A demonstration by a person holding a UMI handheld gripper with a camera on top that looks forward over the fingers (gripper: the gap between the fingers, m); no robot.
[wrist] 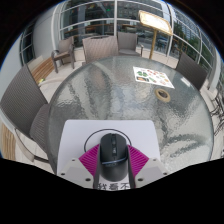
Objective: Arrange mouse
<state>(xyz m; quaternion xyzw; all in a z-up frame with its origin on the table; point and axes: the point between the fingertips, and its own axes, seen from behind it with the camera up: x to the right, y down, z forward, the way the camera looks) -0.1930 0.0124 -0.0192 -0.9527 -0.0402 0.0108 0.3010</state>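
A black computer mouse [112, 150] sits between my gripper's [112, 163] two fingers, its nose pointing away from me. The magenta pads [92, 161] press against its left and right sides, so the gripper is shut on it. Under the mouse lies a white rectangular mat [110, 130] on the round glass table [100, 90]. The mat's near edge carries printed characters. I cannot tell whether the mouse is resting on the mat or lifted just above it.
A white card with green shapes [151, 76] lies on the far right of the table, with a small roll of tape [165, 94] next to it. Chairs [63, 52] stand around the table, in front of large windows.
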